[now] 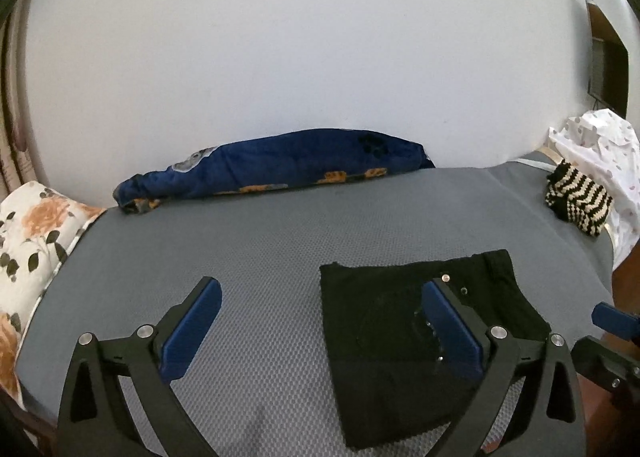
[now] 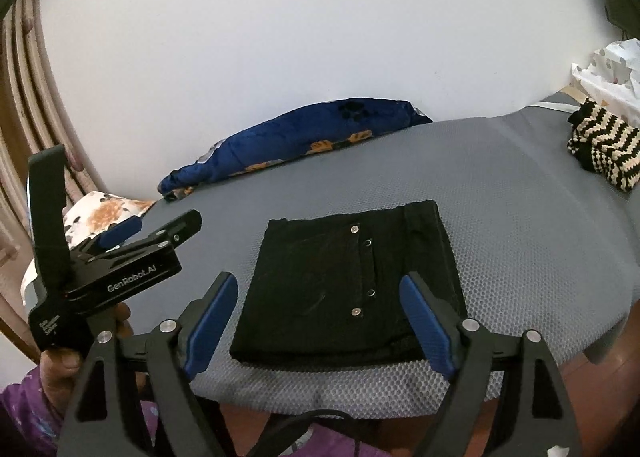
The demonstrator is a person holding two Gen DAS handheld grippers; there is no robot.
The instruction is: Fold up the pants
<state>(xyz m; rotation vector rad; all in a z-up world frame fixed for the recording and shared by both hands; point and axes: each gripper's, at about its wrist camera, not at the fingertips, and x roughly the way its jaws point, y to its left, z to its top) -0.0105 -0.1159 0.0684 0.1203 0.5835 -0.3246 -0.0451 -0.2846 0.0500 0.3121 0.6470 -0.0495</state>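
The black pants (image 2: 344, 285) lie folded into a flat rectangle on the grey bed (image 2: 520, 241), with metal snaps showing on top. They also show in the left wrist view (image 1: 384, 337), right of centre. My left gripper (image 1: 320, 325) is open and empty above the bed, its right finger over the pants. It also shows in the right wrist view (image 2: 152, 235) at the left. My right gripper (image 2: 316, 321) is open and empty, hovering over the near edge of the pants. Its blue tip shows in the left wrist view (image 1: 612, 319).
A blue blanket (image 1: 280, 169) lies along the white wall at the back. A floral pillow (image 1: 36, 241) is at the left. A black-and-cream striped knit (image 1: 580, 201) and a white printed cloth (image 1: 600, 153) lie at the right end. The bed's front edge (image 2: 360, 397) is close.
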